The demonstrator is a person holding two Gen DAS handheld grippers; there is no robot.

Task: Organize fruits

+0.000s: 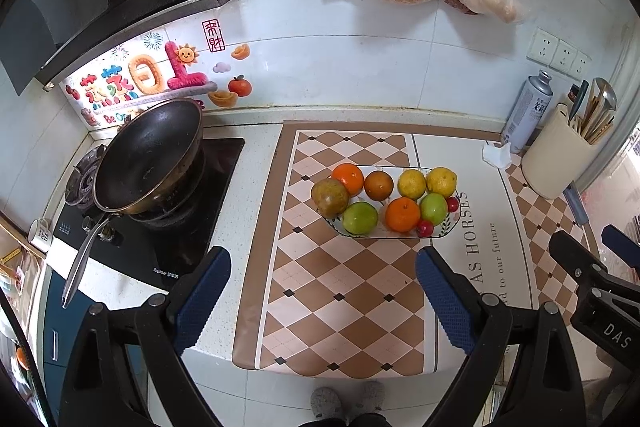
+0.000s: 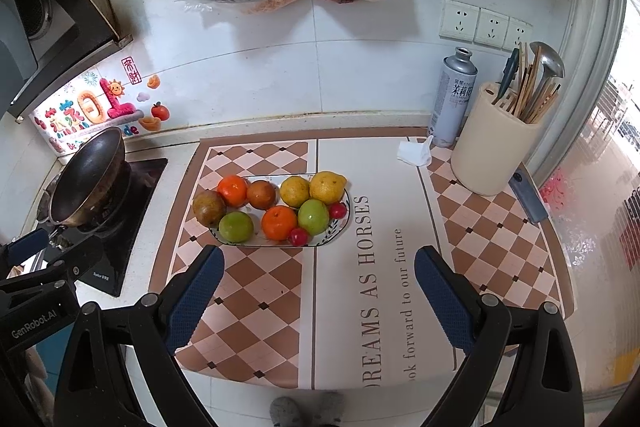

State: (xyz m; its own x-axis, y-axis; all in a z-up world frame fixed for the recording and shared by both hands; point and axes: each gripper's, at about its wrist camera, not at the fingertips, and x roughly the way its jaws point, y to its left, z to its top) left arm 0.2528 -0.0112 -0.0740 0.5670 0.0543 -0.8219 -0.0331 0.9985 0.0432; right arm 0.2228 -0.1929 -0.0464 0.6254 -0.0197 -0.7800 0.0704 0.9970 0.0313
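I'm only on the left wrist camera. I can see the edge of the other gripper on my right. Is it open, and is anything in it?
Observer: The right gripper is open and empty, held above the mat, short of the fruit plate.
Operator: On the mat I can only read AS HORSES. What's the full line?
Observer: The large print reads DREAMS AS HORSES.
Operator: What's that grey sliver beside the utensil holder?
Observer: A flat grey-blue blade, probably a cleaver, lies on the mat to the right of the utensil holder.
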